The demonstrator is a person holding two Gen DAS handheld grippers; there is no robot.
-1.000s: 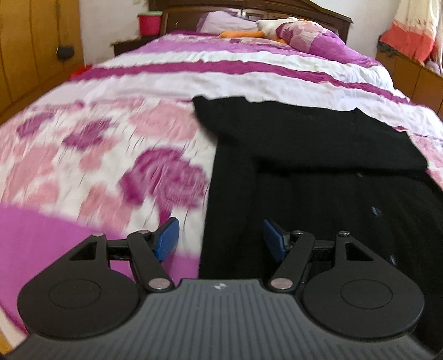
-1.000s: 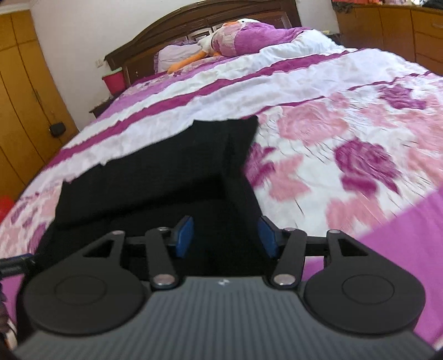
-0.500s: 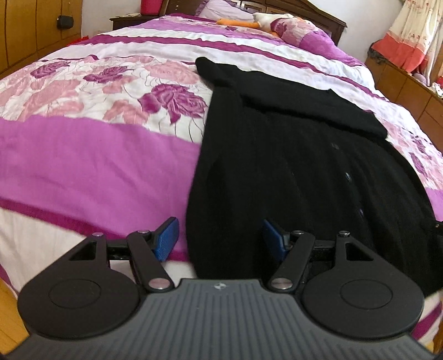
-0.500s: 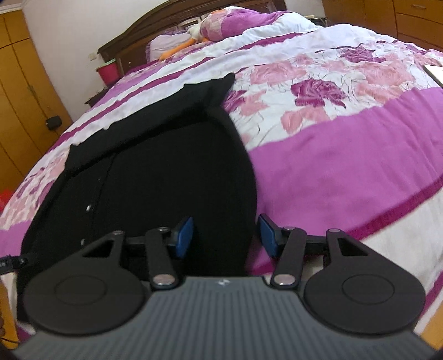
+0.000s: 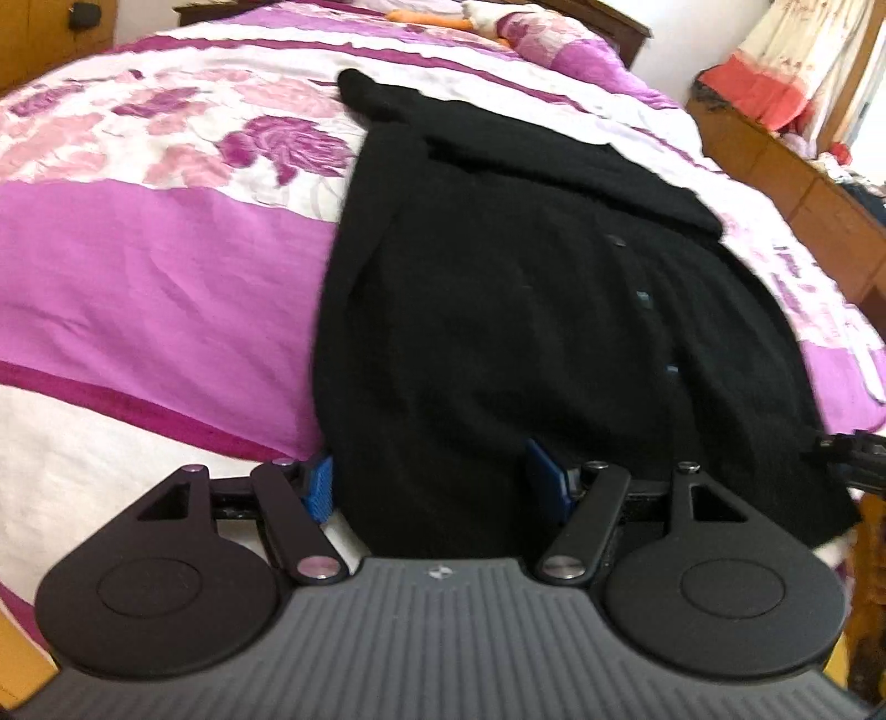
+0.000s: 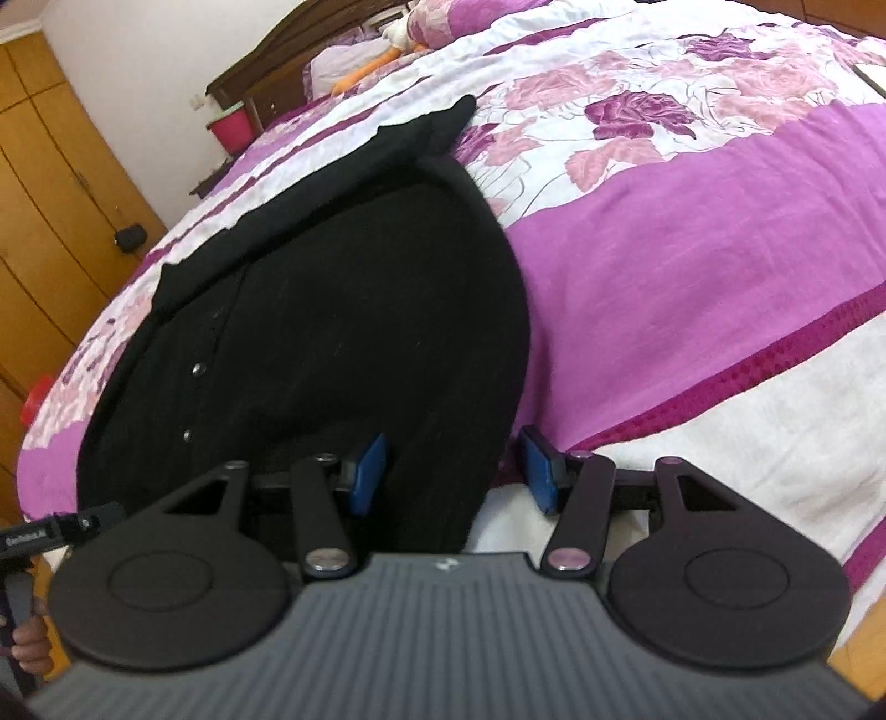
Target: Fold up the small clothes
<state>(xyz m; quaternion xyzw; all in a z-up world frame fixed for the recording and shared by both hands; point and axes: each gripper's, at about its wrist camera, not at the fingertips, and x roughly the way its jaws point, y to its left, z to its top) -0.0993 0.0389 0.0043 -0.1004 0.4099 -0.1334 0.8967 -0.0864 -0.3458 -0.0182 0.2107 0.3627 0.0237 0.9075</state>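
Note:
A black buttoned garment (image 5: 526,288) lies flat on the bed, its sleeves folded across the far end. It also shows in the right wrist view (image 6: 332,332). My left gripper (image 5: 432,482) is open at the garment's near left hem corner, with the cloth edge between its blue pads (image 5: 545,482). My right gripper (image 6: 451,471) is open at the near right hem corner, the cloth between its pads (image 6: 368,471). Neither pair of pads presses the cloth.
The bed (image 5: 138,277) has a pink, white and floral cover, and its near edge is just below the grippers. A soft toy and pillows (image 5: 498,27) lie by the headboard. Wooden cupboards (image 6: 50,221) stand to the left, and a wooden unit (image 5: 803,177) to the right.
Both grippers have drawn back from the garment's far end to its near hem and dropped low. Both stay open.

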